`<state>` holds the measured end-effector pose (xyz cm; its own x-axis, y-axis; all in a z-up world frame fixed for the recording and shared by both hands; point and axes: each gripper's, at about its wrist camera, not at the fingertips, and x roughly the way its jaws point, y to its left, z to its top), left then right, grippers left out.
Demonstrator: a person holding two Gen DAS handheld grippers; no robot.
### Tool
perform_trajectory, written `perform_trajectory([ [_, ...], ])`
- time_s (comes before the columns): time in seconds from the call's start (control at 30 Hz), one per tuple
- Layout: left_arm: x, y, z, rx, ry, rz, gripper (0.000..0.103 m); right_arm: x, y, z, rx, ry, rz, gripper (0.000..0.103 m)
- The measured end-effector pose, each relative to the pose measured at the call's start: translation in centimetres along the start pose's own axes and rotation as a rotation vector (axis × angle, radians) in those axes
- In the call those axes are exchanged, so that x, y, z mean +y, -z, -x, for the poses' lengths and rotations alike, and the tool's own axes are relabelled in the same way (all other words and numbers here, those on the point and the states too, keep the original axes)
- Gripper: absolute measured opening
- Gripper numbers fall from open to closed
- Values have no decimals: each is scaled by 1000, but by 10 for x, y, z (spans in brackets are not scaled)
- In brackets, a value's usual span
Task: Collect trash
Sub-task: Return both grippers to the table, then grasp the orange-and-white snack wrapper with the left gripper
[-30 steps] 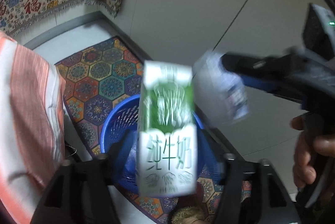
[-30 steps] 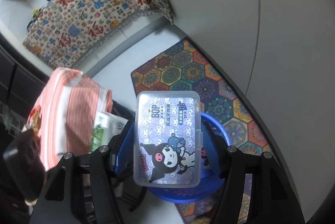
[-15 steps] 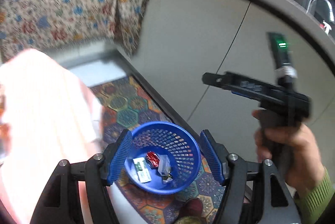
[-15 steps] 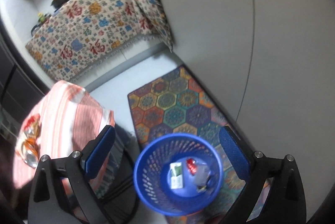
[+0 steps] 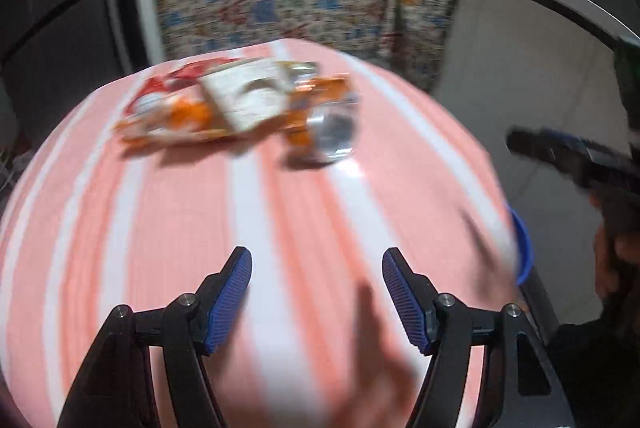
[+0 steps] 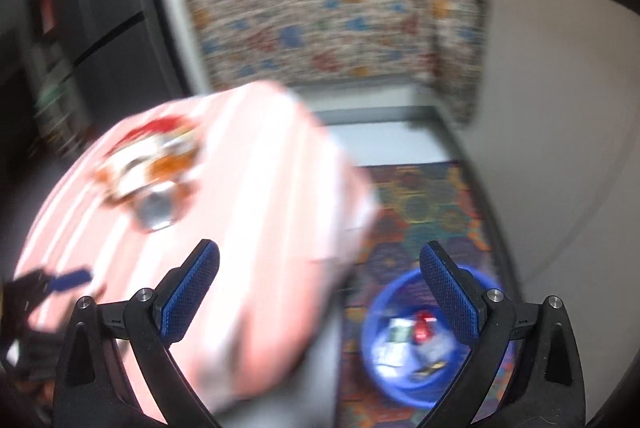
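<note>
Trash wrappers [image 5: 240, 107] lie blurred on striped table [image 5: 160, 228], print unreadable.

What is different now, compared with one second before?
Both claws let go: the left claw dropped a milk carton and the right claw a plastic box into the blue basket. Both then swung toward the striped table. The snack wrappers stayed there.

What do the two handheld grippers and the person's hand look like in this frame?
The left gripper and the right gripper look alike: black angular linkage arms joined by silver round-headed bolts, each ending in two flat fingers faced with blue ribbed pads. Seen side-on from the left wrist camera, the right one is a dark pistol-style body with blue trim. The hand on it is bare; a sleeve cannot be made out.
</note>
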<state>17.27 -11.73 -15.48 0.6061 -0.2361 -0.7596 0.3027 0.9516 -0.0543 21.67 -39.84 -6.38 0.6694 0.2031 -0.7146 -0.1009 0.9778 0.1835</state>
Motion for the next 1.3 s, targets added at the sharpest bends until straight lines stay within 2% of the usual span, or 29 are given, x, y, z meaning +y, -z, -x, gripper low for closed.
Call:
perform_trajectory([
  [0.1, 46, 4, 6, 10, -42, 61, 75, 54, 13, -24, 79, -63, 92, 100],
  [0.3, 109, 6, -7, 65, -48, 126, 75, 117, 30, -66, 175, -65, 246, 100],
  [0.37, 120, 7, -5, 44, -35, 108, 76, 127, 33, -74, 189, -48, 289, 101],
  [0.47, 128, 2, -5, 49, -13, 80, 76, 129, 30, -80, 190, -64, 277, 102],
  [0.57, 143, -21, -12, 39, 22, 50, 76, 127, 32, -82, 176, -76, 270, 103],
  [0.7, 171, -57, -18, -10, 48, -11, 76, 126, 31, -82, 171, -79, 270, 103],
  [0.83, 189, -86, -45, 36, 50, -107, 76, 129, 31, -81, 168, -81, 273, 103],
  [1.0, 179, -101, -69, 35, 39, -262, 76, 130, 29, -83, 170, -83, 273, 103],
  [1.13, 162, -101, -74, 23, 88, -386, 76, 132, 29, -84, 171, -85, 271, 103],
  [1.17, 158, -99, -74, 20, 102, -418, 75, 132, 29, -84, 170, -85, 272, 103],
  [1.2, 157, -98, -73, 18, 118, -433, 68, 132, 28, -84, 169, -85, 272, 103],
  [1.23, 156, -96, -72, 22, 149, -438, 49, 132, 28, -84, 169, -85, 272, 103],
  [1.3, 156, -91, -68, 32, 191, -419, 47, 132, 28, -84, 168, -84, 272, 103],
])
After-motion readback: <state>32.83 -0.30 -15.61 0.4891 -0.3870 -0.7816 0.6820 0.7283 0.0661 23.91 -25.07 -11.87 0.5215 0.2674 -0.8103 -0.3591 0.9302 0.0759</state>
